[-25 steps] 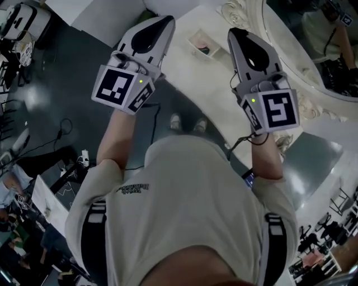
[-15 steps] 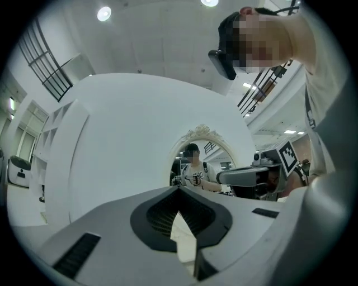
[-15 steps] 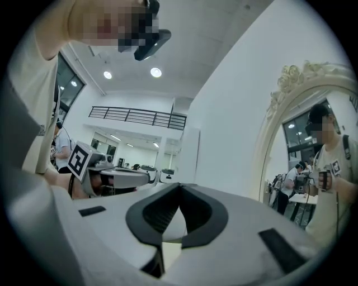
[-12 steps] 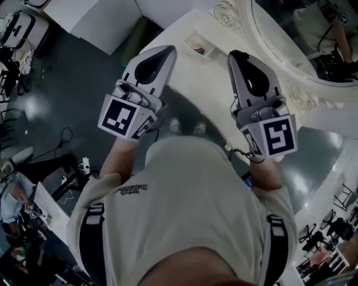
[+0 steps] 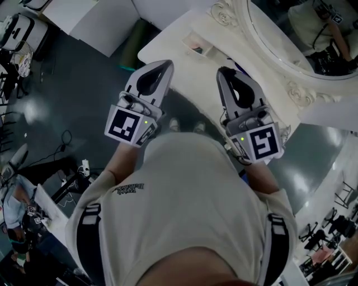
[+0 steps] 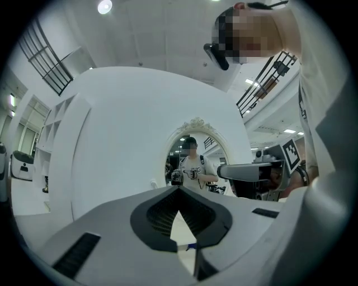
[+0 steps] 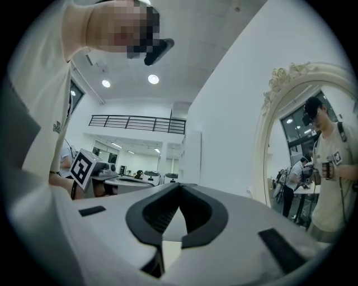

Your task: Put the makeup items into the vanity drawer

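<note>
The white vanity table (image 5: 193, 75) stands in front of me with its oval, ornate mirror (image 5: 291, 39) at the upper right of the head view. A small open tray (image 5: 197, 44) with a few small items sits on the tabletop near the mirror. My left gripper (image 5: 167, 63) is held level over the table's front edge, its jaws shut and empty. My right gripper (image 5: 223, 71) hangs beside it, also shut with nothing between the tips. In the left gripper view the closed tips (image 6: 179, 189) point at the mirror (image 6: 193, 159). No drawer shows in any view.
Dark glossy floor (image 5: 67, 89) lies left of the vanity, with cables and other people's workstations at the far left. White boxes (image 5: 84, 17) stand at the upper left. The right gripper (image 6: 246, 172) shows in the left gripper view; the left one's marker cube (image 7: 84, 166) in the right.
Both grippers have drawn back from the mirror toward my body, lower in the head view. More of the tabletop now shows ahead of their tips. The jaws stayed closed.
</note>
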Tool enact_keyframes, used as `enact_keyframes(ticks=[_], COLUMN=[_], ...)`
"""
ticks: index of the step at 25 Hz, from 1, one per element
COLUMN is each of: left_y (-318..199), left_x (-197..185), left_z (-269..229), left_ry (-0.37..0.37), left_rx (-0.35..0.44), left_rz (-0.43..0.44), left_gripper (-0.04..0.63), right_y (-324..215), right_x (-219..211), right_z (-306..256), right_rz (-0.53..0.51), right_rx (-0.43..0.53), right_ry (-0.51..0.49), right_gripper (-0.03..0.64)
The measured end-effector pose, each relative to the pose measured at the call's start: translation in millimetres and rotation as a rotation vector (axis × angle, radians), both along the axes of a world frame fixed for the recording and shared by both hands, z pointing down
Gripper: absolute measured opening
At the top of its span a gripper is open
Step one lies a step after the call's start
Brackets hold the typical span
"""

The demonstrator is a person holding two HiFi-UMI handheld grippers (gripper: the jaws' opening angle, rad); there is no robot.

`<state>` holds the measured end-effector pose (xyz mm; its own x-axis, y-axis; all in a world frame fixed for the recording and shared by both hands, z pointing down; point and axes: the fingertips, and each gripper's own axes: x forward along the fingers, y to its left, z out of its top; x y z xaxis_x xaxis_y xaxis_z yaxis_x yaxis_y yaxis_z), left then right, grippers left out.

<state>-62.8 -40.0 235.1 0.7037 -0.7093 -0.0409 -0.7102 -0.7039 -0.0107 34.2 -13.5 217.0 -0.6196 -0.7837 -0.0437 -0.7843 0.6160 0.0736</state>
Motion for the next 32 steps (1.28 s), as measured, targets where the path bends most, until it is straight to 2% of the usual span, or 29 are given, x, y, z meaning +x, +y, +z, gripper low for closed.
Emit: enact_keyframes(ticks=[5, 22, 28, 32], left_y=[6, 11, 6, -6], left_x=[4, 11, 23, 38], left_z=[6, 6, 8, 11], left_ry=[-0.035, 0.025, 0.027, 0.021], left_rx=[-0.004, -0.034, -0.044, -0.048], left_rz=[0.016, 0.051, 0.085, 0.110], left_gripper=[0.015, 0.014, 0.014, 0.014], right_y=[2, 0, -2, -13], right_x=[-4, 15, 26, 54], right_z=[6, 25, 34, 39], right_rz=[-0.009, 0.048, 0.080, 0.142], right_rx=[-0.013, -0.078, -0.094, -0.099], right_ry=[0.003, -0.007, 0.026, 0.081], right_gripper=[0.006, 0.006, 0.006, 0.006])
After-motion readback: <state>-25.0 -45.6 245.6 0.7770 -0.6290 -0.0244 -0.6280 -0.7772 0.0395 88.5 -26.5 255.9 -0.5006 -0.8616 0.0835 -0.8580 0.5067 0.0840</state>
